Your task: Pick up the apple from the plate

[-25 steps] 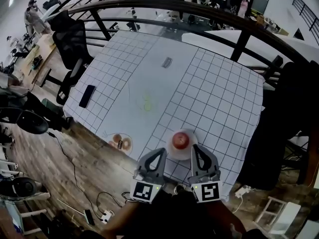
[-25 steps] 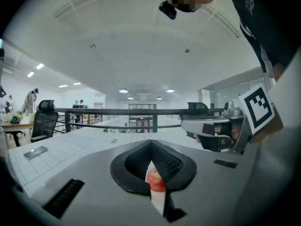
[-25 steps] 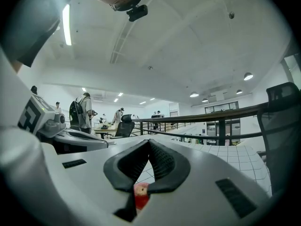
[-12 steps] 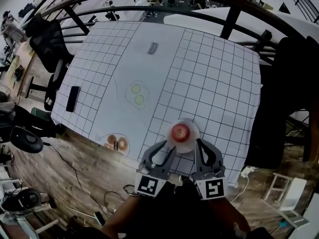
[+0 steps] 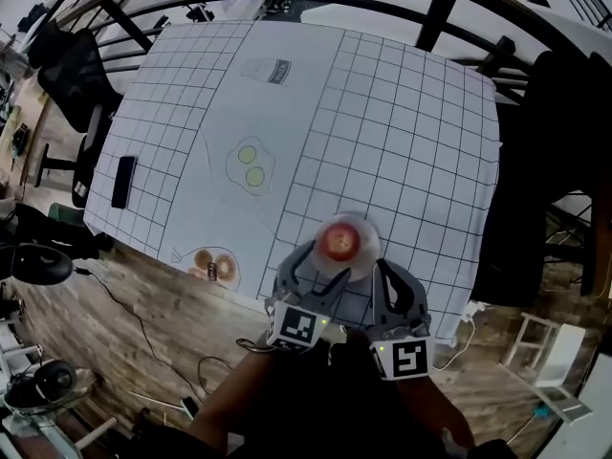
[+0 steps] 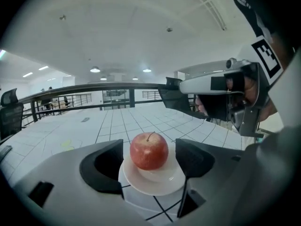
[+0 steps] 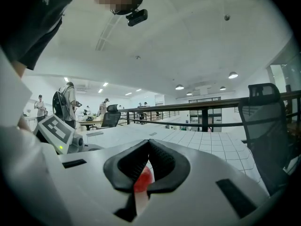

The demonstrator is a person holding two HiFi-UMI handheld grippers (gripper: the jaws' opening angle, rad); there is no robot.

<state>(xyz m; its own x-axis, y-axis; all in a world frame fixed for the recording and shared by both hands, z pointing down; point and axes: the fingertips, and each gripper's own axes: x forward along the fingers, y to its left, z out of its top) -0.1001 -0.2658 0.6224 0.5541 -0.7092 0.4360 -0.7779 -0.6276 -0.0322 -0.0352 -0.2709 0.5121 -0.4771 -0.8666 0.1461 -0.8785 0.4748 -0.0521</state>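
Note:
A red apple [image 5: 339,240] stands on a small white plate [image 5: 369,233] near the table's front edge. My left gripper [image 5: 323,261] reaches in low from the near side and is open, its jaws having just been opening. In the left gripper view the apple [image 6: 149,150] sits on the plate [image 6: 155,190] between the two dark pads [image 6: 106,166], with a gap on each side. My right gripper [image 5: 387,290] hovers just right of the plate, shut with nothing in it. Through its closed jaws [image 7: 149,143] a sliver of the apple [image 7: 142,179] shows.
The table wears a white grid cloth [image 5: 411,142] with printed pictures of eggs [image 5: 251,165] and pastries [image 5: 212,266]. A black phone [image 5: 122,182] lies at the left edge. A dark railing [image 5: 435,12] and an office chair [image 5: 72,70] stand beyond the table.
My left gripper has opened from shut and dropped forward until its jaws flank the apple. The right gripper has sunk a little beside the plate. The head view has tilted closer over the table.

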